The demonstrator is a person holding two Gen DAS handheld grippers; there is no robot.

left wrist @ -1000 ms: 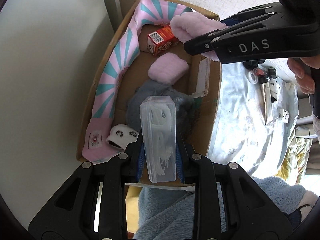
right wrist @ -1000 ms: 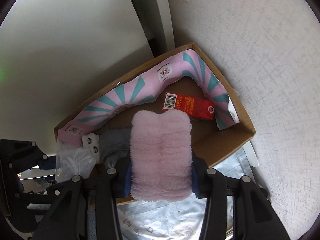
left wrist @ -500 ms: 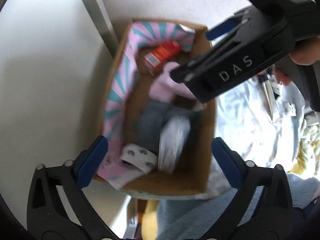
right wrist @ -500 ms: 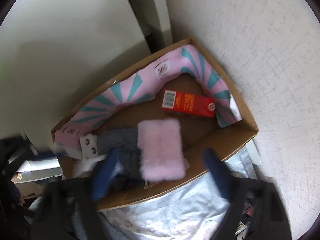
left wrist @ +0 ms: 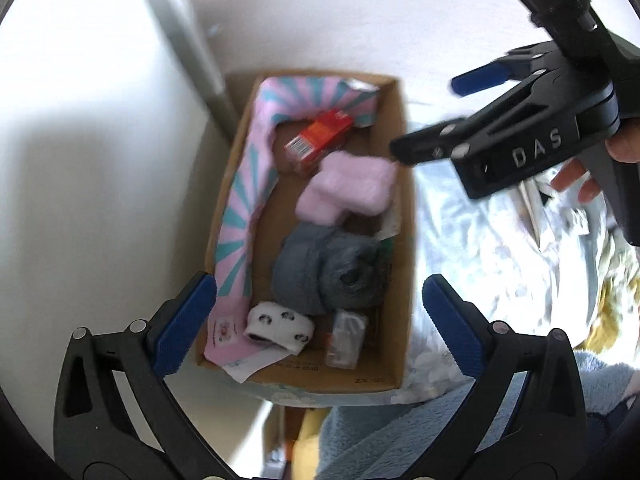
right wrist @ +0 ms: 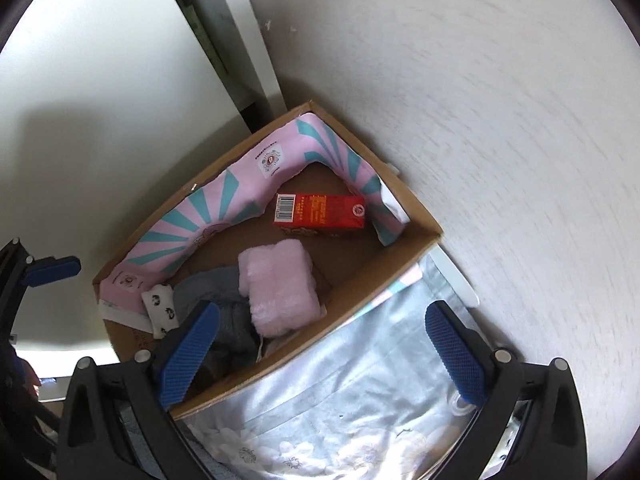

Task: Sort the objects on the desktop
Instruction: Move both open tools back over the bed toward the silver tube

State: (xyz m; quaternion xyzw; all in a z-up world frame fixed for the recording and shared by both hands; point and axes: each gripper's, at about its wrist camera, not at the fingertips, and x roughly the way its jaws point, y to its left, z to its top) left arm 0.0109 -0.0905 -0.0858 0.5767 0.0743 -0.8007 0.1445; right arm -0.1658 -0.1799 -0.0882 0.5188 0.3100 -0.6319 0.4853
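A cardboard box holds sorted items: a pink-and-teal pack, a red carton, pink fluffy socks, grey socks, a white patterned sock and a clear plastic floss-pick case. My left gripper is open and empty above the box's near end. My right gripper is open and empty above the box's edge; it also shows in the left wrist view.
The box stands against a white wall and a grey post. A silvery flowered cloth lies beside it, with small items at its far side. A blue fleece lies below.
The left gripper opened and dropped the clear case into the box. The right gripper opened and dropped the pink socks into the box. Both pulled up and back.
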